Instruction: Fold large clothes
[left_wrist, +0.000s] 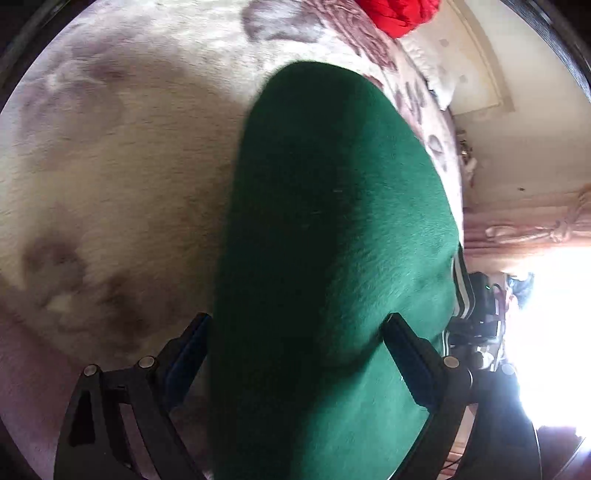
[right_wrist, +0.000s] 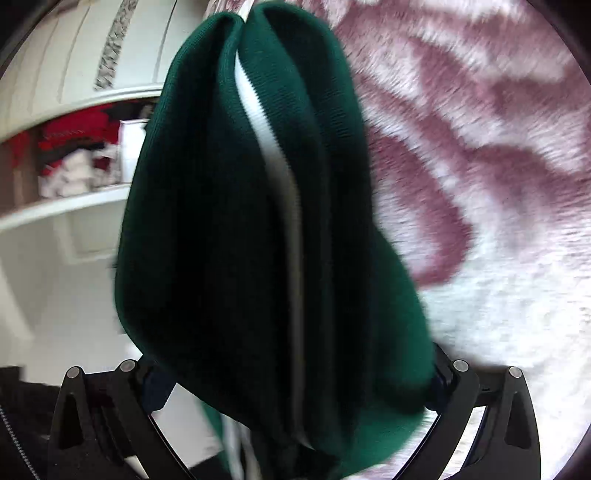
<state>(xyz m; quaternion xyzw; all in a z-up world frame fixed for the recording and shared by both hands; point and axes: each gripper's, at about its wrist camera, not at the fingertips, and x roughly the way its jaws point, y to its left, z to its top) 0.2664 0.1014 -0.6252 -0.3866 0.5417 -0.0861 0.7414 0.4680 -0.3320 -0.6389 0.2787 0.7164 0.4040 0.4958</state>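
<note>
Nearest the lens in the left wrist view are the 2 black fingers of the left claw (left_wrist: 295, 332), spread fairly wide, with a thick bunch of the dark green fleecy garment with white stripe trim (left_wrist: 332, 229) filling the whole gap between them. The cloth presses against the blue pads (left_wrist: 192, 347) on both sides, so the claw is holding it. From there the garment rises as a tall rounded hump toward the far side of the bed.

Under it lies the plush cream and mauve patterned bed blanket (left_wrist: 122, 177), which takes up the left half of that view. Near the far edge of the bed a bright red bundle of cloth (left_wrist: 399, 14) rests on the blanket, well apart from the green garment. Past the bed's right edge hang pinkish curtains (left_wrist: 535, 229) beside a glaring window.

In the right wrist view the right claw (right_wrist: 291, 376) is likewise spread around a thick fold of the same garment (right_wrist: 207, 240), gripping it; a white ribbed stripe (right_wrist: 266, 140) runs down between 2 green folds. The blanket (right_wrist: 480, 166) fills the right side. On the left, beyond the bed, a white shelf unit (right_wrist: 74, 206) holds red and white folded cloth (right_wrist: 77, 162), blurred.
</note>
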